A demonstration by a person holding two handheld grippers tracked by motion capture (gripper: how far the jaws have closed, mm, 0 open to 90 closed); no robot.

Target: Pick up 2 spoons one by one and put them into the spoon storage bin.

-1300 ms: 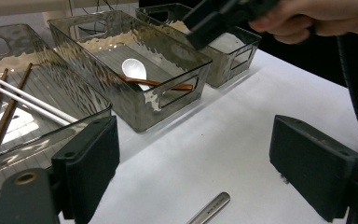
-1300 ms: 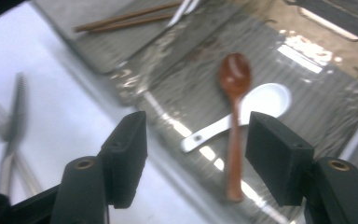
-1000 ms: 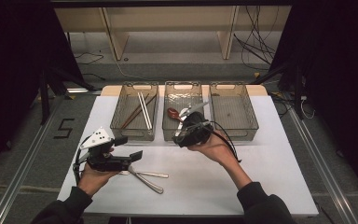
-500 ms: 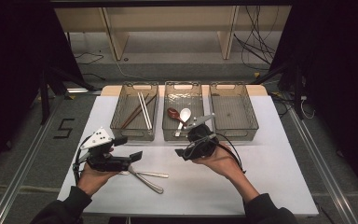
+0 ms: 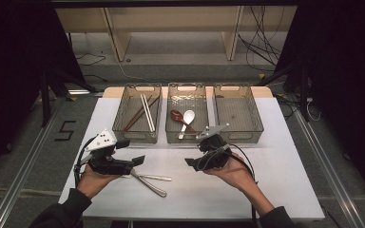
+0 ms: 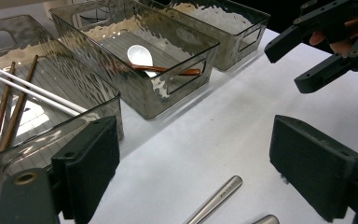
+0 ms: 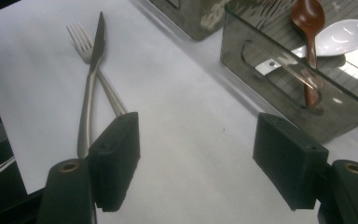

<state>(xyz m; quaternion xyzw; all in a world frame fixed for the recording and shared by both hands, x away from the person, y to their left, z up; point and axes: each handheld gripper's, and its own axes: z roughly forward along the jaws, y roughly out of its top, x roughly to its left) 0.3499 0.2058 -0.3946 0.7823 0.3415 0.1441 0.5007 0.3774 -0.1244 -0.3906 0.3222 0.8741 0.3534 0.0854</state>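
With nothing between its wide-open jaws, which have just been opening, guide the right gripper (image 5: 193, 163) toward the knife (image 7: 91, 79) at upper left, straddling its handle.

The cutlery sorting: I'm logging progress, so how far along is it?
Done: chopsticks lie in the left bin, two spoons in the middle bin. In hand: nothing; the right gripper, jaws open and empty, points toward the knife and fork crossed on the table. The left gripper is open beside them. Left: both pieces, probably for the empty right bin.
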